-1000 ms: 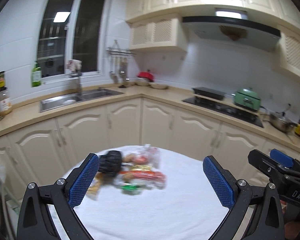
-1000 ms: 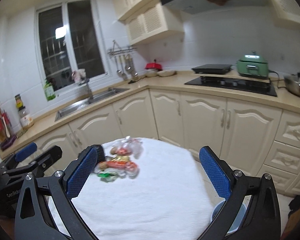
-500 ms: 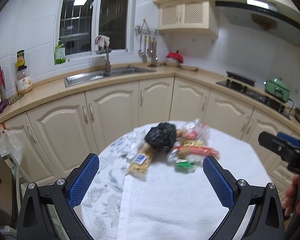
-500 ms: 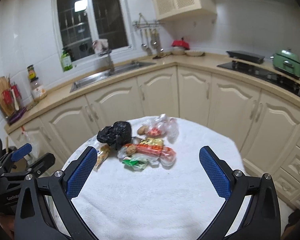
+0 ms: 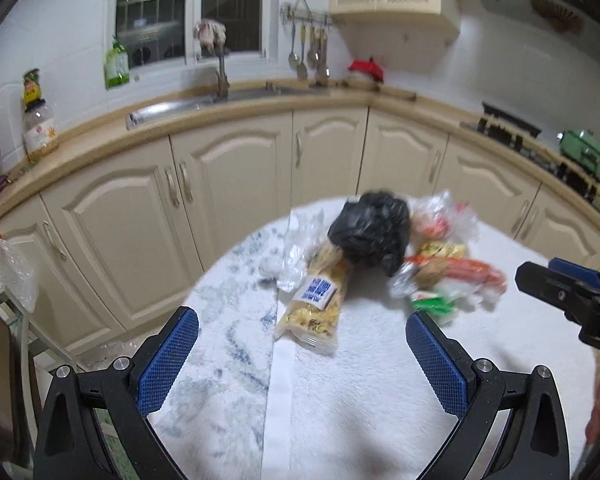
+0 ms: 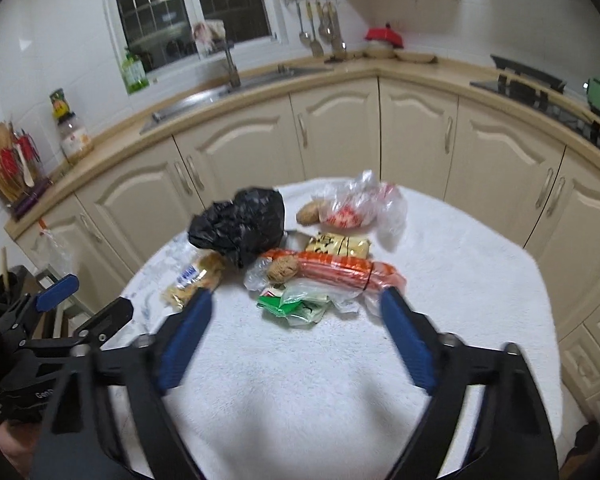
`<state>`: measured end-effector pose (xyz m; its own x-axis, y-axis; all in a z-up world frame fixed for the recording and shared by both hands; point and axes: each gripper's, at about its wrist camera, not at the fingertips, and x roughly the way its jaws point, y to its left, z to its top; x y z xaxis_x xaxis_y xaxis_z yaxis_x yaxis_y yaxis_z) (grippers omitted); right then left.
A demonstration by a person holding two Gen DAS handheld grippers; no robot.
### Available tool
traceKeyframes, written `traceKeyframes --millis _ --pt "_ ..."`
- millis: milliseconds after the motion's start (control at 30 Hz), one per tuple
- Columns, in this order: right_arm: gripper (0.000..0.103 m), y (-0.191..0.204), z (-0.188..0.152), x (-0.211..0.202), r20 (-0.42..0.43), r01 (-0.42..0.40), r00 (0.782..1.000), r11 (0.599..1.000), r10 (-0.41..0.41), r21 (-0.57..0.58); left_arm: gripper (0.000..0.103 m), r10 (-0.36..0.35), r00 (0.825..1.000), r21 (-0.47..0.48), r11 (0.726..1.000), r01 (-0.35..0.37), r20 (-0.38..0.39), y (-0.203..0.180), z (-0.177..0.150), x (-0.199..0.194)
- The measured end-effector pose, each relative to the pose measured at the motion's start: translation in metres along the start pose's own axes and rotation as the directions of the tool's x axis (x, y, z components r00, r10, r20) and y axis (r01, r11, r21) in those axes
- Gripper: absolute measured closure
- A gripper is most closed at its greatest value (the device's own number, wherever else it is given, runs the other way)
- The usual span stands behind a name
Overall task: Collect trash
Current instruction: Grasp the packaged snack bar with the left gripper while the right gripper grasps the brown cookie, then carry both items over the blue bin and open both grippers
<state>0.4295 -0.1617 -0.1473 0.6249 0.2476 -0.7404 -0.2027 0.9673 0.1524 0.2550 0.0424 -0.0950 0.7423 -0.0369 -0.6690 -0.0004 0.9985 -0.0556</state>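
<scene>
Both tools were at the approach step, nothing yet picked. The left gripper (image 5: 298,354) and right gripper (image 6: 296,340) hung spread wide and empty. Ahead of their fingertips on the white towel (image 6: 340,380) lay the trash pile: one black plastic bag (image 6: 240,228), one yellow snack packet (image 5: 314,308), one orange sausage pack (image 6: 336,272), one green wrapper (image 6: 288,306). Next probably called for closing on one item.

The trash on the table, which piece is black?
The crumpled black plastic bag at the pile's back left; the other wrappers are clear, yellow, red or green.

Black tongs (image 5: 300,356), blue gridded pads (image 5: 168,358), silver screws (image 5: 121,363).
</scene>
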Motion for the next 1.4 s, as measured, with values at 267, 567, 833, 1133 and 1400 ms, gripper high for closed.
traceKeyframes --millis 267,567,833,1133,1400 --pt "0.043 0.009 0.009 0.059 -0.080 -0.029 0.996 1.000 0.030 0.009 0.001 -0.005 0.993 0.051 0.999 0.011 -0.117 -0.011 0.026 0.108" --pt "0.071 0.016 0.013 0.114 -0.171 -0.021 0.985 1.000 0.018 -0.012 0.042 -0.025 0.977 0.010 1.000 0.028 -0.212 -0.014 0.053 0.188" --pt "0.072 0.006 0.005 0.108 -0.128 -0.067 0.990 0.998 0.067 0.003 0.067 -0.044 0.979 -0.047 0.998 0.035 -0.197 0.007 0.058 0.207" --pt "0.072 -0.009 -0.019 0.060 -0.098 -0.100 0.990 0.995 0.101 0.024 0.068 -0.072 0.979 -0.044 0.997 0.065 -0.190 0.004 0.041 0.196" --pt "0.072 -0.028 -0.048 0.021 -0.083 -0.094 0.992 0.994 0.098 0.051 0.069 -0.099 0.987 -0.010 0.995 0.099 -0.130 -0.010 0.036 0.184"
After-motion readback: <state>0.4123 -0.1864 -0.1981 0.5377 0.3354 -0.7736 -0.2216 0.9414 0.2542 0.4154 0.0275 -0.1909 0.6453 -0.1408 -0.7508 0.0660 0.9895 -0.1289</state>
